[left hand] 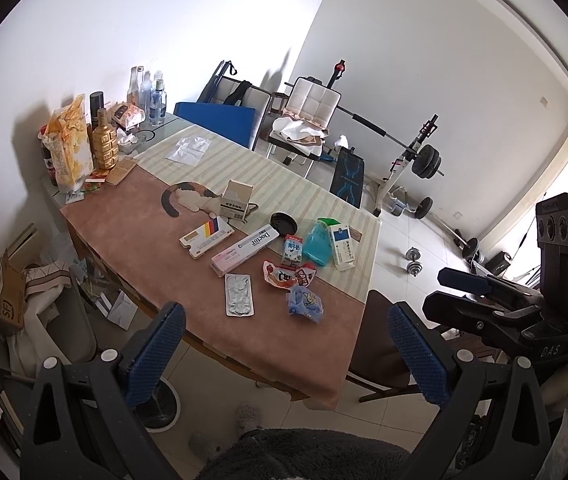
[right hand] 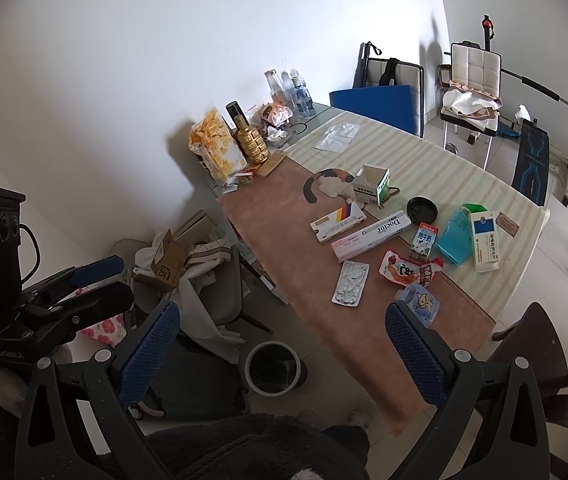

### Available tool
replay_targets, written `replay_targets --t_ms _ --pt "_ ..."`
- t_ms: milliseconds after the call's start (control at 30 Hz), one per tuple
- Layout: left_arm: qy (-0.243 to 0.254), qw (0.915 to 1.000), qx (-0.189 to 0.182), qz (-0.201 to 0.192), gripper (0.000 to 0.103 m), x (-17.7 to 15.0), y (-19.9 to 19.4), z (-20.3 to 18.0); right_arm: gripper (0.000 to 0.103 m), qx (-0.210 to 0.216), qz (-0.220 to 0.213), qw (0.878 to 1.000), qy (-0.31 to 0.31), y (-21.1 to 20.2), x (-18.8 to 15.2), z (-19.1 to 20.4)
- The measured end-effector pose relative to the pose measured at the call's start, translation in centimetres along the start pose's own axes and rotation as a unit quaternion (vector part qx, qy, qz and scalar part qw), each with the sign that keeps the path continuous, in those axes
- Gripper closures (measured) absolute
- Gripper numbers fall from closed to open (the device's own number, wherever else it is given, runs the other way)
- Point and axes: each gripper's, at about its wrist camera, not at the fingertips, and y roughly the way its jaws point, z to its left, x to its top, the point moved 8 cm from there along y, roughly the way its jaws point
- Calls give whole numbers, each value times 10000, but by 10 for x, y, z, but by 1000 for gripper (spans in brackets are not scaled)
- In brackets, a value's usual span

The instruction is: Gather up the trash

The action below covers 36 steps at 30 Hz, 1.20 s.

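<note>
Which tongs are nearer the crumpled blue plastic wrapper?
Right, seemingly. The right tongs hover just short of the crumpled blue plastic wrapper; the left tongs hang farther back, leftward.

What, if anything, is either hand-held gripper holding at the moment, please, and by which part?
Nothing is held: the left hand-held gripper and right hand-held gripper are both open and empty.

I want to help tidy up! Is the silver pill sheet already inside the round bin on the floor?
No, the silver blister pill sheet lies flat on the brown tablecloth, while the round bin stands on the floor beside the table.
</note>
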Motion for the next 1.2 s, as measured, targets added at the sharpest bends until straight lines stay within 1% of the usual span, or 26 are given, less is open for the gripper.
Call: replay_targets --t_ms 300,433,467,500,600,633,667,733,767,867,933,967,1000,1033,1067,1100,1133,1167,1200 --pt "-2 10000 -9 -8 0 -4 0 -1 0 11 -1 10000 4 -3 -1 3" --pt "-19 10000 -39 29 0 4 5 -4 0 -79 -16 10000 49 -2 -1 3" --pt "-3 10000 28 21 0 6 8 -2 0 -98 -28 9999 65 -3 -3 7" --pt "9 9998 193 5 0 7 11 1 0 -153 -43 9998 118 -2 -5 5" --pt "193 9961 861 -57 0 15 30 12 0 -359 -112 9984 419 2 -4 -5" --pt "294 9933 1120 -29 0 19 42 15 0 -442 -125 9976 528 5 -5 -10" --pt "388 9913 1260 -28 0 15 51 22 0 -641 -155 9949 766 9 -5 -25" --pt "591 9856 1585 25 0 22 79 30 0 -898 -176 9902 1059 19 -7 -46" --pt "683 9822 1745 93 0 24 96 35 0 -1121 -103 9847 1332 31 -9 -69" --pt "1005 9703 2151 466 0 33 157 48 0 -1420 294 9723 1835 73 -16 -118" --pt "1308 9603 2340 766 0 40 206 51 0 -1638 529 9634 2055 101 -23 -150" --pt "1436 9563 2393 876 0 37 225 60 0 -1759 689 9577 2172 118 -28 -168" --pt "1585 9514 2434 1023 0 39 248 64 0 -1816 878 9513 2331 138 -33 -188" --pt "1702 9475 2451 1150 0 38 267 70 0 -1823 984 9476 2432 153 -38 -201" --pt "1840 9418 2492 1306 0 37 286 75 0 -1917 1206 9384 2609 177 -44 -223" --pt "1986 9343 2543 1513 0 38 312 79 0 -1966 1346 9326 2711 193 -49 -235" --pt "2091 9289 2566 1659 0 37 324 85 0 -2026 1497 9256 2824 213 -54 -251" --pt "2206 9223 2588 1834 0 36 343 89 0 -2082 1594 9205 2897 227 -61 -263" --pt "2317 9150 2626 2001 0 35 360 92 0 -2123 1771 9129 3002 248 -68 -276"
